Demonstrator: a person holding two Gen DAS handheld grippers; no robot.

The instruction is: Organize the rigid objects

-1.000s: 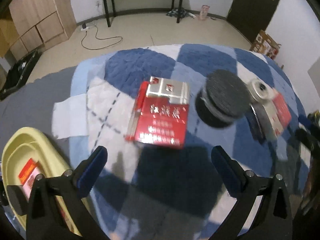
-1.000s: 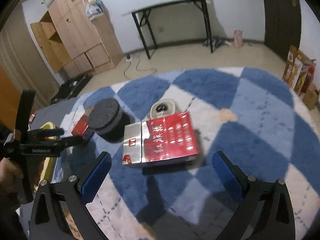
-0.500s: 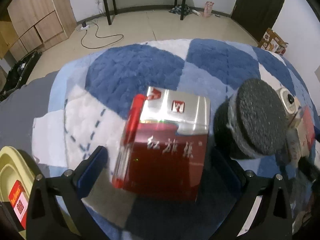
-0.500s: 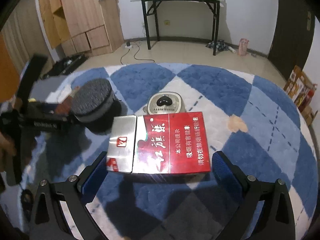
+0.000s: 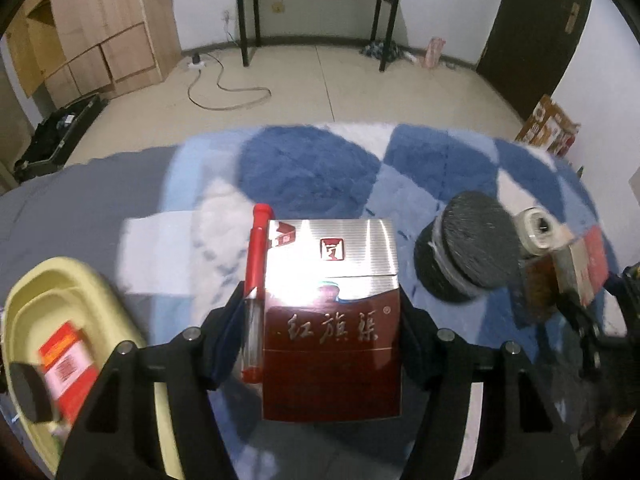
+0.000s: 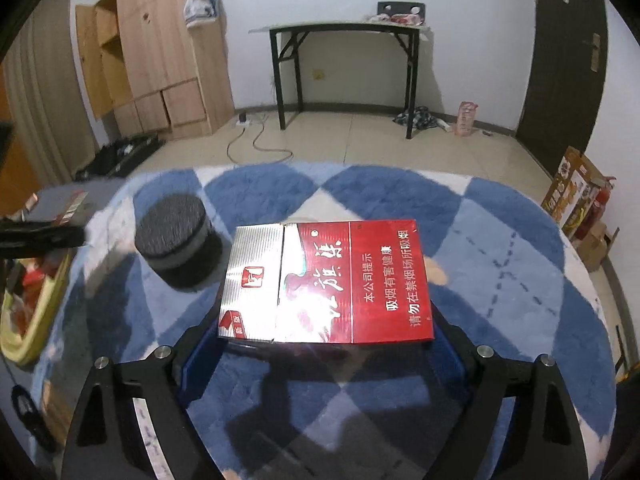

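Between the left gripper's (image 5: pixel 320 320) fingers, in the left wrist view, sits a red and silver cigarette carton (image 5: pixel 331 316) with a red pen (image 5: pixel 256 292) against its 9 o'clock side; the jaws press both together. A black round disc stack (image 5: pixel 466 248) lies at 2 o'clock on the blue checked rug (image 5: pixel 312 168); a yellow tray (image 5: pixel 80 308) sits at 8 o'clock.

From the right wrist view, the right gripper (image 6: pixel 326 340) is clamped on another cigarette carton (image 6: pixel 326 282), lengthwise between the fingers. The disc stack (image 6: pixel 176 240) lies at 10 o'clock.
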